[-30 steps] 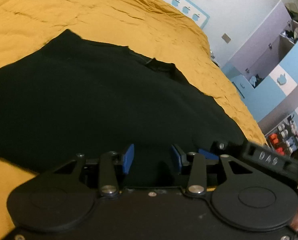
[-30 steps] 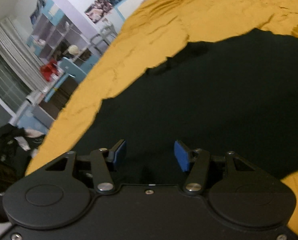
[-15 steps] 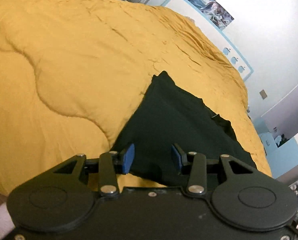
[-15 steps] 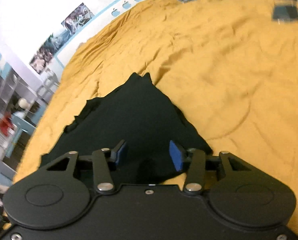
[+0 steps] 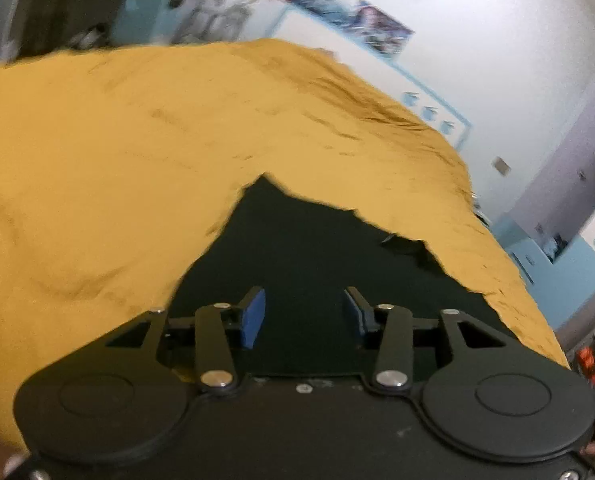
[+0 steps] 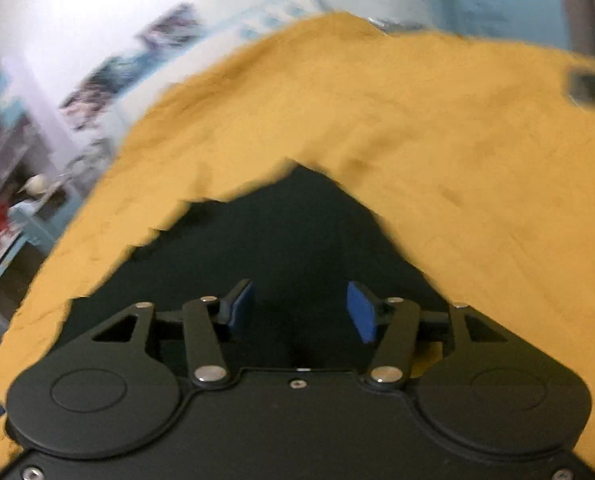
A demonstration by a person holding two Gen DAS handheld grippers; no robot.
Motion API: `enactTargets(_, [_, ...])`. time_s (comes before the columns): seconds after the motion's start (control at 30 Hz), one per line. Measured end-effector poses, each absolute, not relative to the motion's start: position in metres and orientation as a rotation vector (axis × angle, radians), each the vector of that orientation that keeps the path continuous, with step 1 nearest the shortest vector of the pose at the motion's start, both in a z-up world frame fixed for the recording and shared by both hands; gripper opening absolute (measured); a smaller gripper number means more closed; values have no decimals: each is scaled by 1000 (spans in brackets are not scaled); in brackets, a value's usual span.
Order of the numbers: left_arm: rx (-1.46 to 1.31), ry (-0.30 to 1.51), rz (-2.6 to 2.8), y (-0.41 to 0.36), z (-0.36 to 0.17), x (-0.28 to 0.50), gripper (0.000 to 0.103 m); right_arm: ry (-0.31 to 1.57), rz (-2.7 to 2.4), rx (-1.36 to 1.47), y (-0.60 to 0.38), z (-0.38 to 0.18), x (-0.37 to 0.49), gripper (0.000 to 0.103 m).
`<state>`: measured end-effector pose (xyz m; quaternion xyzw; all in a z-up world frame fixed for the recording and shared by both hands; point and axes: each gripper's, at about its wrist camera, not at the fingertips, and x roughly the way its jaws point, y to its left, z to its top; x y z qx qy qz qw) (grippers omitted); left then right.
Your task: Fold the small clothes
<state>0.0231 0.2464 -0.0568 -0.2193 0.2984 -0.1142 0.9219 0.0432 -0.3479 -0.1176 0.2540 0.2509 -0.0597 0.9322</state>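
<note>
A black garment (image 5: 309, 248) lies flat on a mustard-yellow bedspread (image 5: 117, 152). In the left wrist view its far corner points away and a small neck fold shows at its right edge. My left gripper (image 5: 304, 312) hangs over the near part of the garment, jaws open, nothing between the blue pads (image 5: 253, 316). In the right wrist view the same garment (image 6: 281, 232) spreads under my right gripper (image 6: 300, 306), which is also open and empty. Both views are blurred by motion.
The bedspread (image 6: 457, 168) fills most of both views. A small dark square object (image 6: 589, 86) lies on the bed at the far right. White wall with posters and blue-and-lilac shelves (image 5: 577, 208) stand beyond the bed.
Both grippers have pulled back and tilted up from close over the garment, so more bedspread and wall show. Both jaws stay open. The garment lies as before.
</note>
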Motion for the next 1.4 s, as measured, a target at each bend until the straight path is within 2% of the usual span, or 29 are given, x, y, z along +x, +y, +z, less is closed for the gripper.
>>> enactTargets(0.1, [-405, 615, -270, 233, -55, 45, 48, 505, 32, 472, -312, -90, 89, 57])
enactTargets(0.23, [-401, 676, -238, 231, -72, 73, 49, 562, 205, 491, -269, -80, 174, 57])
enactTargets(0.4, [-460, 756, -231, 243, -106, 82, 49, 657, 242, 527, -234, -104, 275, 57])
enactTargets(0.57, [-340, 751, -231, 234, -104, 79, 50, 782, 117, 574, -226, -148, 342, 57])
enactTargets(0.73, [-337, 764, -233, 230, -105, 83, 53, 787, 103, 545, -225, -166, 343, 56])
enactTargets(0.9, [-351, 766, -235, 230, -105, 86, 54, 800, 100, 458, -219, -160, 342, 56])
enactTargets(1.07, [-351, 771, -229, 229, -106, 89, 55, 804, 85, 488, -219, -150, 333, 58])
enactTargets(1.4, [-339, 765, -247, 229, -108, 89, 55, 832, 136, 436, -216, -135, 252, 58])
